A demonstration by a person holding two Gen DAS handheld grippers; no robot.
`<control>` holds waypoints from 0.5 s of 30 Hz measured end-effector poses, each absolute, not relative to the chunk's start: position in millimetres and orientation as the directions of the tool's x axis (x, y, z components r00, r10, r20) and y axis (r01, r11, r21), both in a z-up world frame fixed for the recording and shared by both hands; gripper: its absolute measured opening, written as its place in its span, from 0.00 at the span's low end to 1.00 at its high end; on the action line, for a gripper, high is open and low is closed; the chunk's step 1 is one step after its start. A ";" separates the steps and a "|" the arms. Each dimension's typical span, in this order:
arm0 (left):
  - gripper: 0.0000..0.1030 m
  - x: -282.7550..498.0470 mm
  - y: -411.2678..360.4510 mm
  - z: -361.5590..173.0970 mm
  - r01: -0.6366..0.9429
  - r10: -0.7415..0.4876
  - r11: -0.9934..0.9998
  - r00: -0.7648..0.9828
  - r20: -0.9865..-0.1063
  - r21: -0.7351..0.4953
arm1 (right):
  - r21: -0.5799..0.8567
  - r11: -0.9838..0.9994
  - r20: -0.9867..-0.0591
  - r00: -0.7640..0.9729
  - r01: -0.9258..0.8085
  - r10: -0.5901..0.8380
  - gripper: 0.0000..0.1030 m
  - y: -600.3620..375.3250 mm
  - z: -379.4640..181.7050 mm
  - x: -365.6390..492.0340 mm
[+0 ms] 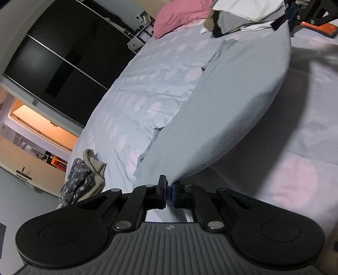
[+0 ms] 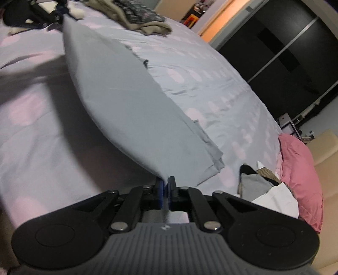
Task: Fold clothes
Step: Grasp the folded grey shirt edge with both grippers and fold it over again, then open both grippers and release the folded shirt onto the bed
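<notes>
A pale grey garment (image 1: 228, 110) is stretched between the two grippers above the bed, its near edge lifted and casting a shadow on the cover. My left gripper (image 1: 169, 187) is shut on one corner of it. In the left wrist view the right gripper (image 1: 292, 18) shows at the top right, clamped on the far corner. My right gripper (image 2: 165, 184) is shut on its corner of the same grey garment (image 2: 131, 110). The left gripper (image 2: 56, 17) appears at the top left of the right wrist view, holding the other end. The garment's folded layers trail on the bed.
The bed cover (image 1: 135, 88) is lilac with pink dots. A pink pillow (image 2: 302, 173) and a pile of clothes (image 2: 264, 186) lie at one end. A floral and beige heap (image 1: 84, 179) lies at the other end. A dark wardrobe (image 1: 63, 63) stands beyond the bed.
</notes>
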State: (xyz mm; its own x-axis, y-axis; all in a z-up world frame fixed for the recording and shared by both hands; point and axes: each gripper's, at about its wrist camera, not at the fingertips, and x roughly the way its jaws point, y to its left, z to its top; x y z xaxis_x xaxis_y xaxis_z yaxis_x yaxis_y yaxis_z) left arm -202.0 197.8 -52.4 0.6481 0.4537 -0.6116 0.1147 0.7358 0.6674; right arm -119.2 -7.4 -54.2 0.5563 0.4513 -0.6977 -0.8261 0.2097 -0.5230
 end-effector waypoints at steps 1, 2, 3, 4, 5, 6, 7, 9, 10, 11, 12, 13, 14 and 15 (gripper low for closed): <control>0.03 -207.6 194.9 -51.5 0.121 0.446 0.740 0.647 -0.618 0.661 | -0.523 0.195 -0.704 0.549 -0.830 0.450 0.04 -11.2 -55.7 -126.3; 0.03 -212.2 192.4 -51.0 0.129 0.439 0.745 0.644 -0.626 0.655 | -0.522 0.180 -0.710 0.542 -0.834 0.449 0.04 -15.0 -57.3 -133.4; 0.03 -216.6 190.0 -50.7 0.136 0.433 0.749 0.640 -0.635 0.648 | -0.520 0.162 -0.717 0.531 -0.839 0.451 0.05 -18.2 -58.1 -137.7; 0.03 -218.6 188.6 -51.8 0.144 0.429 0.752 0.633 -0.644 0.643 | -0.516 0.144 -0.724 0.520 -0.844 0.454 0.05 -21.3 -58.7 -141.2; 0.03 -219.6 187.7 -53.6 0.151 0.427 0.755 0.625 -0.653 0.638 | -0.512 0.126 -0.730 0.508 -0.850 0.457 0.05 -24.3 -59.4 -144.6; 0.03 -218.6 187.2 -57.0 0.161 0.425 0.759 0.611 -0.668 0.630 | -0.506 0.115 -0.738 0.498 -0.855 0.456 0.05 -26.6 -60.5 -147.3; 0.03 -216.9 186.9 -61.1 0.171 0.423 0.765 0.594 -0.684 0.621 | -0.499 0.109 -0.746 0.490 -0.860 0.451 0.05 -26.8 -62.7 -147.6; 0.03 -213.3 187.5 -70.4 0.184 0.422 0.779 0.553 -0.719 0.599 | -0.483 0.100 -0.763 0.475 -0.870 0.438 0.05 -26.1 -68.0 -146.6; 0.03 -211.9 187.6 -74.8 0.193 0.420 0.787 0.529 -0.737 0.586 | -0.476 0.095 -0.772 0.467 -0.875 0.432 0.05 -25.7 -70.6 -146.1; 0.05 -210.7 187.9 -77.8 0.202 0.415 0.794 0.509 -0.754 0.573 | -0.468 0.090 -0.780 0.459 -0.879 0.425 0.05 -25.4 -73.2 -145.7; 0.07 -209.6 188.4 -80.3 0.211 0.409 0.801 0.490 -0.769 0.560 | -0.464 0.079 -0.788 0.452 -0.882 0.419 0.05 -25.2 -75.6 -146.8; 0.10 -210.0 188.6 -81.3 0.219 0.400 0.809 0.476 -0.784 0.546 | -0.461 0.065 -0.795 0.445 -0.885 0.413 0.06 -25.0 -77.9 -148.4; 0.12 -210.9 188.7 -81.6 0.226 0.389 0.818 0.463 -0.797 0.530 | -0.458 0.052 -0.802 0.438 -0.887 0.407 0.06 -24.9 -80.2 -150.1; 0.12 -212.4 189.1 -80.4 0.226 0.379 0.824 0.460 -0.803 0.519 | -0.452 0.041 -0.806 0.428 -0.891 0.408 0.07 -25.8 -80.5 -151.3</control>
